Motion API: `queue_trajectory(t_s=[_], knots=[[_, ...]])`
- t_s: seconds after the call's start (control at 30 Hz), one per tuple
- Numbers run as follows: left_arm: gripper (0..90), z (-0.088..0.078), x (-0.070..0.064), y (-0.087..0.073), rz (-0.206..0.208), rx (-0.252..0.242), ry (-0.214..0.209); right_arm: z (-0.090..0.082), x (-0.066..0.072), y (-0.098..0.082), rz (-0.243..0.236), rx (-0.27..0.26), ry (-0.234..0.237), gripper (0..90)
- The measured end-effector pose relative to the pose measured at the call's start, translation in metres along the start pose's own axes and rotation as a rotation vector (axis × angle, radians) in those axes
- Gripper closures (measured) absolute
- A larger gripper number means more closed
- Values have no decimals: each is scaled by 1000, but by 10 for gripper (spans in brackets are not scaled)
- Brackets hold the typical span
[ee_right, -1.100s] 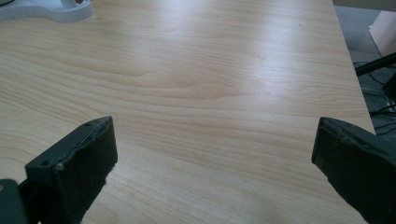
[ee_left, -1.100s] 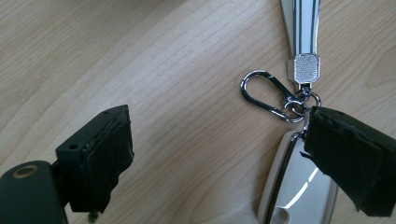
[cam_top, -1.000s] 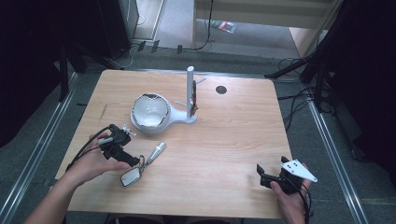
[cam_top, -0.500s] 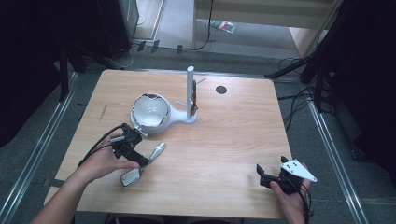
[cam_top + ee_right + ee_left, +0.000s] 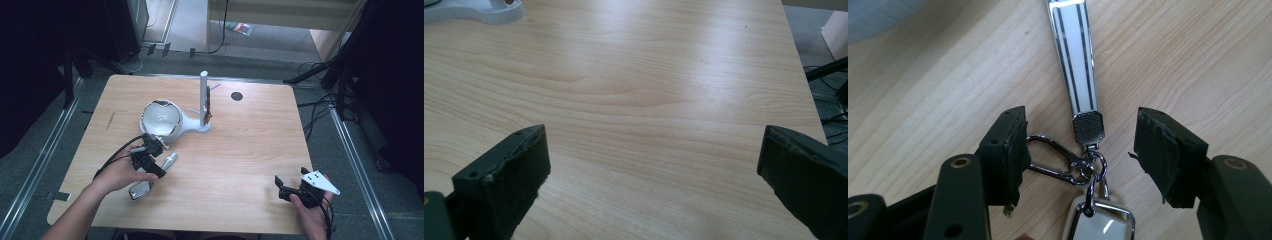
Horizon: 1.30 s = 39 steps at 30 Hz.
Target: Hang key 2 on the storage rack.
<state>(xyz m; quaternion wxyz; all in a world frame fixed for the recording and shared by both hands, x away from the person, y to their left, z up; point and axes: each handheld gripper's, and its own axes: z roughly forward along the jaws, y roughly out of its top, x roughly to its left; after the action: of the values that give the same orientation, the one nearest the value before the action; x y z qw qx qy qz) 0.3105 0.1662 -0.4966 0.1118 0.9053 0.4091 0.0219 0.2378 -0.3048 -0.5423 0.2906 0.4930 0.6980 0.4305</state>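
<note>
Straddling the keychain (image 5: 1083,150) at its ring joint, the left gripper (image 5: 1083,150) has its jaws closing in; the left pad is touching the carabiner clip (image 5: 1050,160), the right pad standing apart, nothing clenched yet. One keychain is lying flat on the table (image 5: 250,150) near the front left: its striped metal strap (image 5: 169,160) is pointing away toward the bowl, its long axis running diagonally, its one mirrored tag (image 5: 140,190) nearest the person. The right gripper (image 5: 287,189) is resting near the front right edge, jaws released wide, holding nothing. Farther off, one white stand (image 5: 202,107) with one bowl (image 5: 161,119) is sitting just beyond the strap.
</note>
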Motion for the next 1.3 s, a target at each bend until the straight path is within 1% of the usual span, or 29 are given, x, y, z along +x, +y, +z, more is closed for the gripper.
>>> queue_trajectory(t_s=[0.1,0.17,0.23,0.3,0.33,0.37,0.43,0.53,0.63,0.67,0.73,0.77,0.87,0.97,1.07,1.13,1.23,1.3], knots=[[424,4,-3,3,-2,2,10,0,0,0,-1,1,0,3],[441,5,-4,4,10,10,12,0,0,0,-1,1,-1,3],[462,8,-6,5,18,33,20,0,0,0,1,3,-3,3],[498,10,-8,5,30,46,30,1,-1,0,0,3,-3,3],[517,10,-8,5,36,56,27,1,-1,0,0,3,-4,3],[541,11,-9,5,31,62,21,1,-1,0,0,5,-5,3],[574,13,-10,5,47,83,18,1,0,0,-2,4,-8,3],[594,13,-12,6,43,79,27,1,0,0,2,7,-9,3],[678,13,-14,6,48,85,51,1,0,0,-1,7,-9,4],[715,13,-13,6,54,88,47,1,0,0,1,8,-10,4],[744,13,-14,5,59,90,45,1,0,0,-3,7,-10,4],[749,13,-14,5,60,93,41,2,0,0,-5,7,-9,4],[756,13,-16,6,63,90,50,2,0,0,-3,10,-9,4],[757,12,-14,6,62,93,39,2,0,0,-3,11,-10,4],[758,12,-13,5,58,78,34,2,0,0,-1,12,-10,4],[758,13,-14,4,65,66,42,2,0,0,0,13,-11,4],[758,12,-14,4,76,55,33,2,0,0,0,14,-14,4],[759,11,-13,3,72,40,26,2,0,0,-1,16,-16,4]])
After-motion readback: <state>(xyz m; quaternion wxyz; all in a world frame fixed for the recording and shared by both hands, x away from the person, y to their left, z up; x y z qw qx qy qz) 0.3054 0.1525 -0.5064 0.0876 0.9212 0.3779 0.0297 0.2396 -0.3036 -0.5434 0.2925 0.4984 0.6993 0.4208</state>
